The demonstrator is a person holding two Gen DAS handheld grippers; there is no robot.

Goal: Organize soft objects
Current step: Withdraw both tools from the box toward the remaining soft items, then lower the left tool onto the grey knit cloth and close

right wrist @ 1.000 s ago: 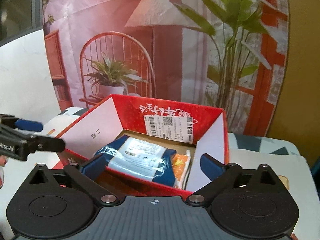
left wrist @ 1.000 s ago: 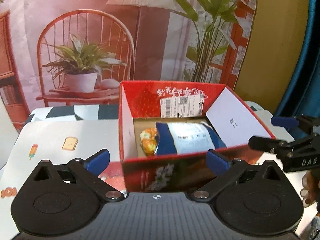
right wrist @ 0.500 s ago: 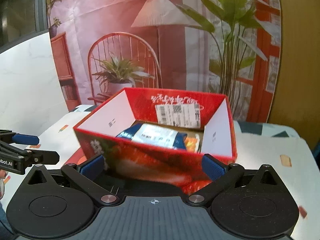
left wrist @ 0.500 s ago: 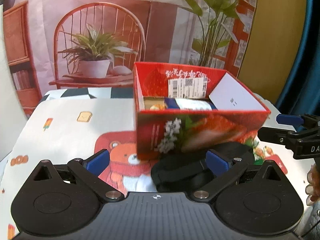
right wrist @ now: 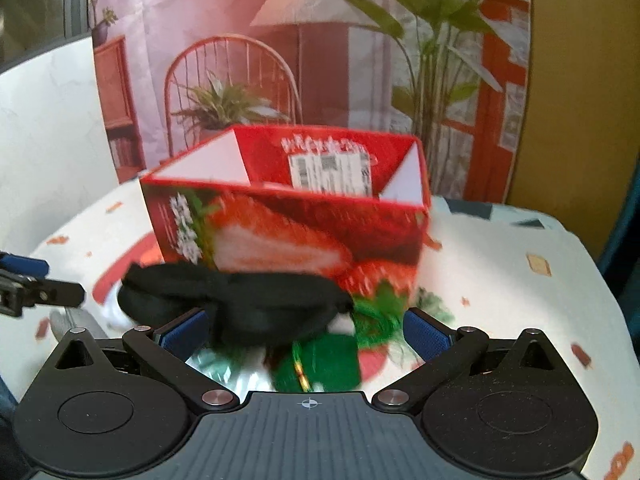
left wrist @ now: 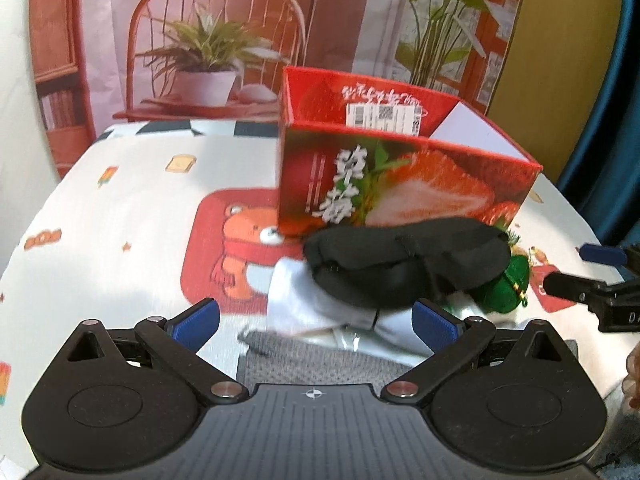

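Note:
A red strawberry-print box (left wrist: pixel 404 180) stands open on the table; it also shows in the right wrist view (right wrist: pixel 288 220). In front of it lies a pile of soft things: a black fabric piece (left wrist: pixel 404 264) on top, a white cloth (left wrist: pixel 304 300), a grey cloth (left wrist: pixel 320 360) and a green plush item (left wrist: pixel 504 288). The black piece (right wrist: pixel 240 300) and the green item (right wrist: pixel 320 364) lie between my right fingers. My left gripper (left wrist: pixel 316 320) is open just before the pile. My right gripper (right wrist: pixel 304 332) is open over the pile.
The table carries a white cloth with a bear print (left wrist: pixel 236 248) and small food prints. A printed backdrop with a chair and plants (left wrist: pixel 208 48) hangs behind the table. The right gripper's tips (left wrist: pixel 592 276) show at the left wrist view's right edge.
Both grippers have pulled back from above the box and dropped lower. The box's inside is now hidden, and the pile of soft things has come into view in front of it.

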